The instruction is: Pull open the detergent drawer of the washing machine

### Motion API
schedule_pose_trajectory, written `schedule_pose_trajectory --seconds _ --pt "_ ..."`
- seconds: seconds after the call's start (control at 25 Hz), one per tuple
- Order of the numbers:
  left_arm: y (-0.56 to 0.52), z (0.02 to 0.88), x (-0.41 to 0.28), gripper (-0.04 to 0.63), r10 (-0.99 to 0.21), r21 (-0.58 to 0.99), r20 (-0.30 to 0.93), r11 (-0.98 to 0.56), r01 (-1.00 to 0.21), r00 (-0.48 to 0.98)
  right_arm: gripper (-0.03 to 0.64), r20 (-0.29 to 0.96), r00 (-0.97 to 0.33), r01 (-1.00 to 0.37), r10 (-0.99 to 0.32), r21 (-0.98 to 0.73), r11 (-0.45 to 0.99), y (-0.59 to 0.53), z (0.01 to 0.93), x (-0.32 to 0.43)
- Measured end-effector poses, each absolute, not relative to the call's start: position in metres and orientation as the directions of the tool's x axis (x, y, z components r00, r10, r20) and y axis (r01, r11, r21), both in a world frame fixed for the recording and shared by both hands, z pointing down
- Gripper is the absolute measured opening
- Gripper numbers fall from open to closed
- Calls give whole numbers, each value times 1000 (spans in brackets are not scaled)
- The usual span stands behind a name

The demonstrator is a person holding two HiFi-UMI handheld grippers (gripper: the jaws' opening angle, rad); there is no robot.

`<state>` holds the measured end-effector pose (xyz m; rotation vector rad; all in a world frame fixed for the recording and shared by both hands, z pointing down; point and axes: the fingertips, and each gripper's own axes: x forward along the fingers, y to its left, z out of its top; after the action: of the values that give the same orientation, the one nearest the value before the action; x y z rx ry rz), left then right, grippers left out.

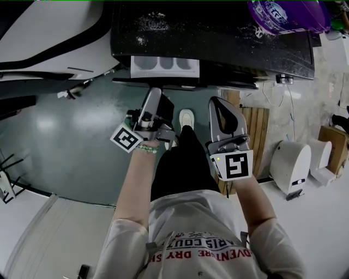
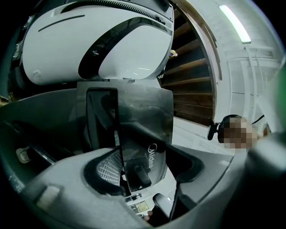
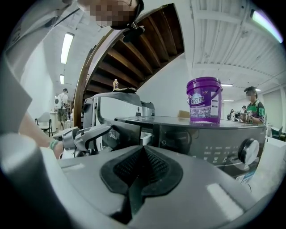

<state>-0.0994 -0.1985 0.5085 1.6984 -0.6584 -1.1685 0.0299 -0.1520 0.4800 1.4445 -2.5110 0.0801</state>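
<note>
Washing machine (image 1: 218, 32) with a dark top, seen from above; purple bucket (image 1: 286, 13) stands on its right rear corner. Detergent drawer (image 1: 163, 64) sits at the machine's front left, partly pulled out, and its white compartments show from overhead. Left gripper (image 2: 147, 163) is closed on the drawer front (image 2: 147, 116): the glossy dark panel with the Midea mark stands upright between its jaws, and the ribbed left pad (image 2: 105, 167) lies against the panel's edge. Right gripper (image 3: 142, 154) has its jaws together with nothing between them. It hangs just right of the left gripper, in front of the control panel (image 3: 214, 147) and apart from the machine. Greenish floor (image 1: 71, 136) below.
</note>
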Motion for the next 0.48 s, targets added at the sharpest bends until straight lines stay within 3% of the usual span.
schedule_pose_trajectory --seconds 0.48 --pt "-144 510 -102 296 -819 908 -405 -414 71 407 0 205 -479 -867 -853 42 497 -103 463 25"
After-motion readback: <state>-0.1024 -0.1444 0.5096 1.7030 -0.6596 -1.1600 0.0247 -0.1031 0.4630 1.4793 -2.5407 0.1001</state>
